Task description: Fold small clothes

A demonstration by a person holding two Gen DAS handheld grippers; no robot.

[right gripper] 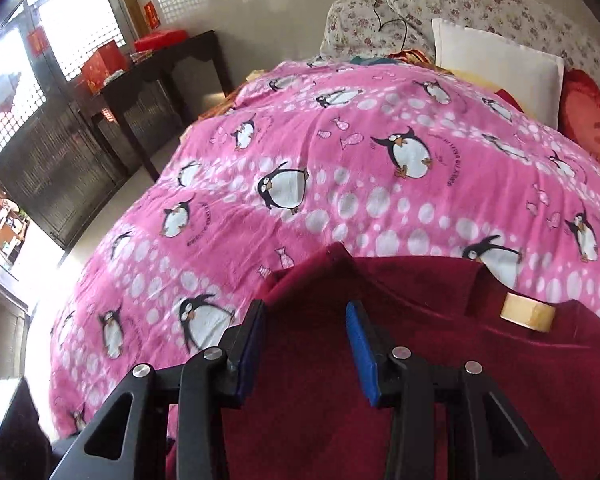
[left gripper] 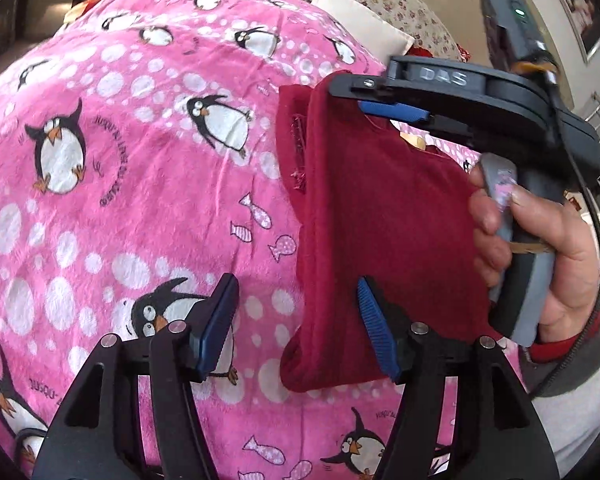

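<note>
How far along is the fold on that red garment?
Done: the red garment lies on the pink blanket with a side edge already doubled over. In hand: the right hand-held gripper sits over its top edge near the label, with no cloth visibly pinched; the left hand-held gripper is open at the bottom edge. Left: the final folds.

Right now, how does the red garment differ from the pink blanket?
The red garment is plain dark red; the pink blanket has penguins, fish and white dots. The garment is small and folded over; the blanket is spread wide, lying under it. Both look like soft fabric.
</note>
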